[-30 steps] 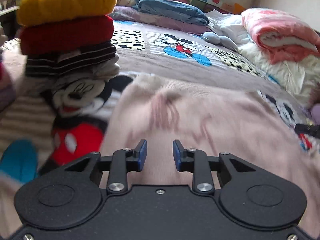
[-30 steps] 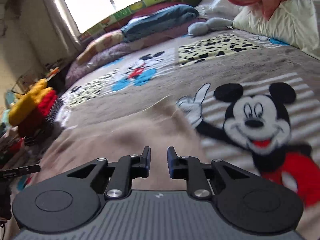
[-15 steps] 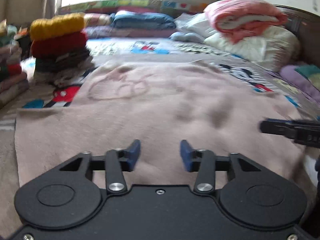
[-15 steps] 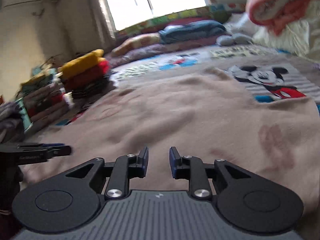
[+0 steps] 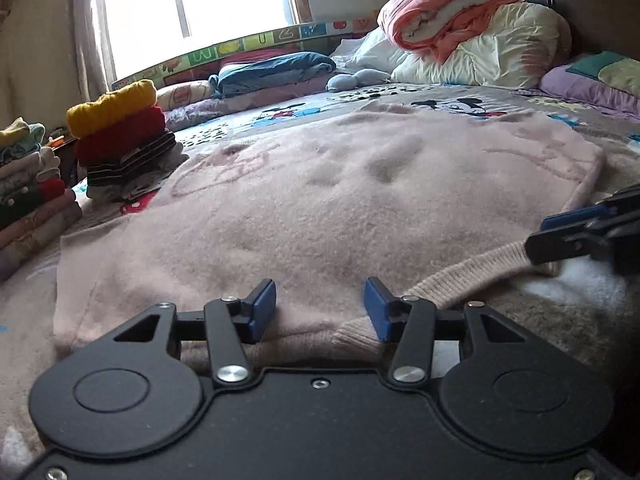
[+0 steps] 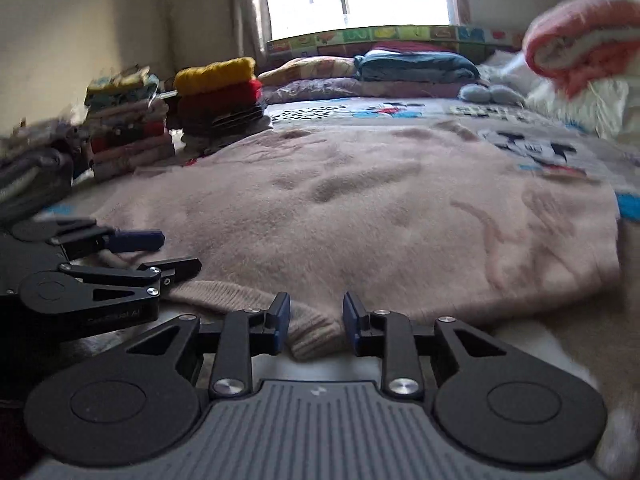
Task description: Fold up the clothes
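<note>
Lying flat, pink sweater point(image 6: 360, 216) hem between opening right claw point(image 6: 313, 322) pads.

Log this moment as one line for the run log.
garment: pink sweater flat on bed | left gripper: open at hem | right gripper: opening, ribbed edge between jaws

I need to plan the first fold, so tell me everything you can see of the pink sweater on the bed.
The pink sweater is a pale, fuzzy knit lying spread flat on the cartoon-print bedspread, with faint outline designs and a few shallow dents. Its ribbed hem runs along the near edge. The left gripper straddles that edge; the right gripper, jaws opening, has the hem between its pads. Neither presses on it.
</note>
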### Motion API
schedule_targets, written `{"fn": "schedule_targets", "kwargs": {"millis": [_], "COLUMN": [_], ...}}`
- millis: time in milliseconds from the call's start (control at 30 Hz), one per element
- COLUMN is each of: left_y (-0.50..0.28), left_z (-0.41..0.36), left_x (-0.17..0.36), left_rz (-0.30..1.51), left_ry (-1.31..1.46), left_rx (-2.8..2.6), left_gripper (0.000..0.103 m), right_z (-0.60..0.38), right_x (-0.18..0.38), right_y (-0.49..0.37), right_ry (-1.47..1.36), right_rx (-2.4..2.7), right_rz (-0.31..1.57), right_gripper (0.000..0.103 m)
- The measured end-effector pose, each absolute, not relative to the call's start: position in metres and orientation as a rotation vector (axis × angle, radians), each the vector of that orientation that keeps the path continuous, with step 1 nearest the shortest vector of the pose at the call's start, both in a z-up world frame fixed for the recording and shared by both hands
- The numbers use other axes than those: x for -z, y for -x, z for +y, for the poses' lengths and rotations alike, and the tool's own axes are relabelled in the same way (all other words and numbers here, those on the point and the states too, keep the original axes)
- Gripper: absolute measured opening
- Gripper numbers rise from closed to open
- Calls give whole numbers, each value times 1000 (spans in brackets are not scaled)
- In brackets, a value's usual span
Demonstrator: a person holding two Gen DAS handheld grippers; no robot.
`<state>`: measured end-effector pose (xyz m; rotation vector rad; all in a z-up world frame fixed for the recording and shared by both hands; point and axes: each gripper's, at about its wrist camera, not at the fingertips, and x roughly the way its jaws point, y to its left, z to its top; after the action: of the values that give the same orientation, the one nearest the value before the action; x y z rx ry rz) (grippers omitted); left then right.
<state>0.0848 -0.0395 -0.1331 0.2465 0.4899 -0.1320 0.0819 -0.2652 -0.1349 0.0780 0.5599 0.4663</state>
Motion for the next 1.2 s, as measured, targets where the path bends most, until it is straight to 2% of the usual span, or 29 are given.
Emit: {"fn": "schedule_targets", "kwargs": {"millis": [100, 233, 300, 367, 467, 700, 833, 967, 1033, 1067, 1167, 1200], "left_y": [-80, -71, -65, -62, -60, -60, -61, -66, -72, -75, -84, -87], "left_z": [-40, -42, -45, -50, -57, -58, -57, -55, -55, -56, -61, -64], "left_x": [129, 121, 119, 117, 117, 115, 116, 113, 109, 108, 104, 102], "left_rz": [519, 518, 504, 486, 462, 451, 458, 470, 490, 503, 540, 547], "left_ry": [-231, -206, -203, -213, -227, -202, -183, -140, -94, -82, -46, -40], "left_rx": [134, 138, 148, 157, 159, 168, 172, 178, 187, 196, 222, 236], "left_gripper": [48, 50, 56, 57, 57, 62, 65, 66, 66, 66, 66, 66], "right_z": [-280, -325, -349, -373, -399, -412, -416, -402, -392, -387, -379, -380], "right_x": [132, 139, 142, 153, 172, 186, 192, 186, 180, 178, 173, 172], "right_y": [-76, -67, -68, -73, -81, -106, -111, -115, -118, -120, -120, -120], "right_ry": [-159, -464, -579, -717, -914, -1098, -1114, -984, -860, -799, -691, -684], "right_rx": [-457, -343, -264, -206, -176, -135, -109, -117, -118, -118, -92, -82], "right_rz": [604, 601, 572, 561, 537, 474, 439, 441, 448, 450, 450, 447], "right_gripper": [30, 31, 37, 42, 38, 38, 33, 40, 41, 38, 23, 21]}}
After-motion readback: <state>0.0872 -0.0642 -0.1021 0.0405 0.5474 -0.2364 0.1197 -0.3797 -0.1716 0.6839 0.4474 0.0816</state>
